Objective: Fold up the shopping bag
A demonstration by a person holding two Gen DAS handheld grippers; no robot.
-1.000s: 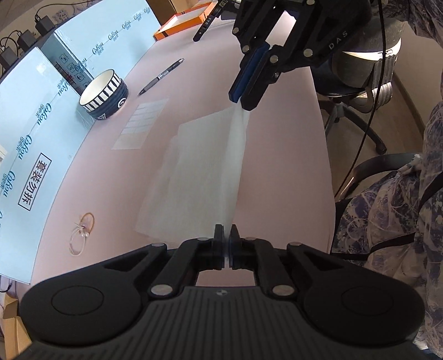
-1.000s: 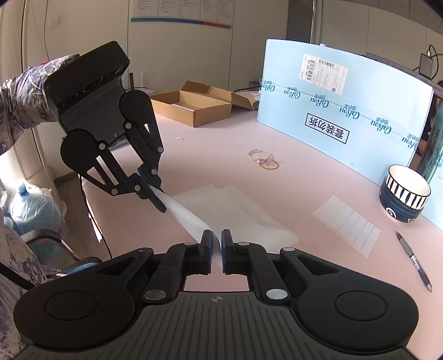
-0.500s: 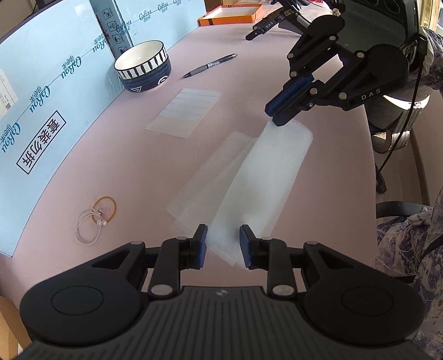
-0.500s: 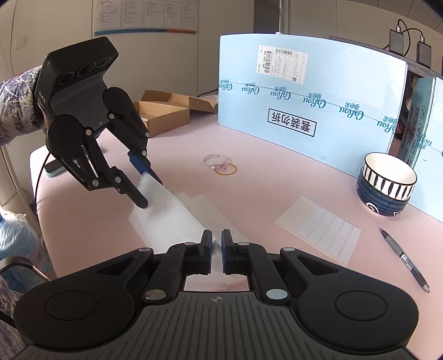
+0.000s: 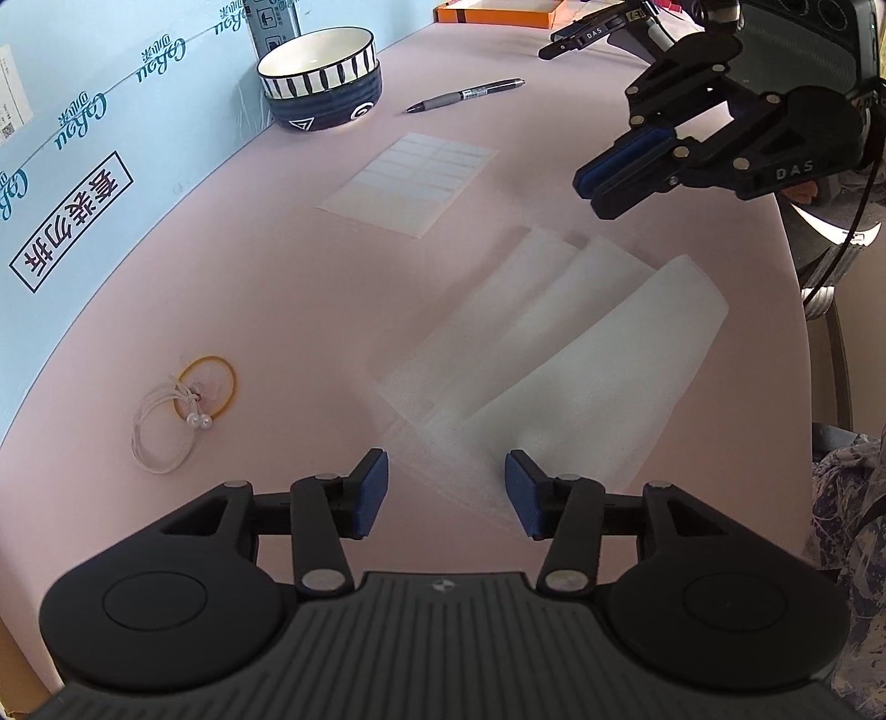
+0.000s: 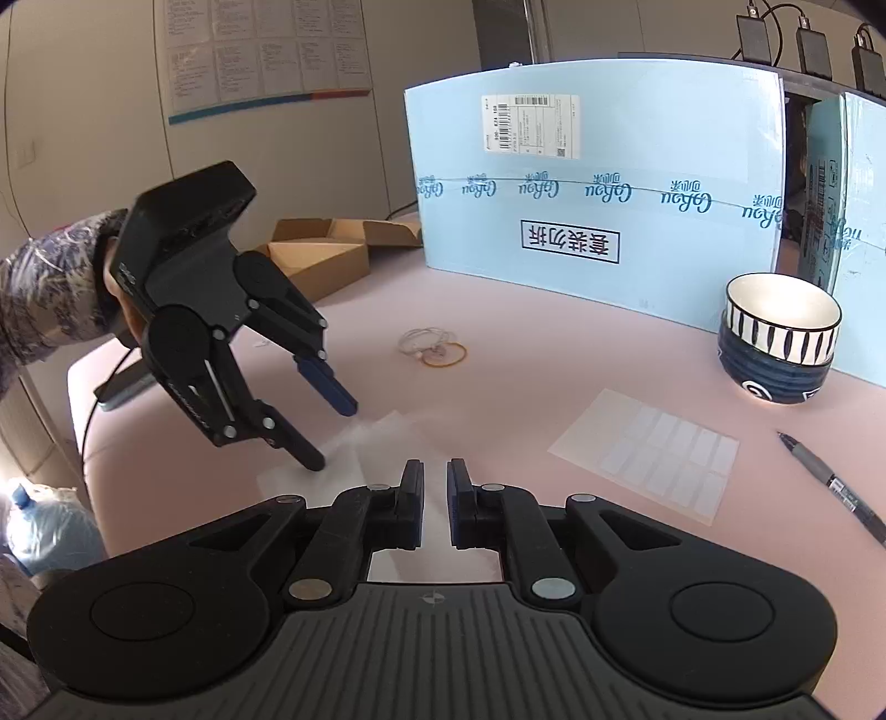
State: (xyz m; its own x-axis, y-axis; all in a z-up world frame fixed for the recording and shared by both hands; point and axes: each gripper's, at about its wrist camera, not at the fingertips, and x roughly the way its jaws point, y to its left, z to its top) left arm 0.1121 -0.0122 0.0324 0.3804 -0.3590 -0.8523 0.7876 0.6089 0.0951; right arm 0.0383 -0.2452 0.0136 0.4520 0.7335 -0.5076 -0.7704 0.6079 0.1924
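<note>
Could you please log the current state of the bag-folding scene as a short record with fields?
surface: pink table
bag: white shopping bag, lying on the table in overlapping folded layers
left hand-held gripper: open, jaws have just been opening, nothing pinched
right hand-held gripper: shut, raised off the bag
nearby: striped bowl, pen, label sheet, rubber band

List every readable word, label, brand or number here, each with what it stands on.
"CoRou", repeated along a line: blue box.
"套装勿拆", framed, upside down in the right wrist view: the same box.
"DAS": right tool, on its body.
"DAS": black item at the table's far edge.
Barcode label on the box: print too small to read.
Wall charts: too small.
Sticker sheet: blank.
</note>
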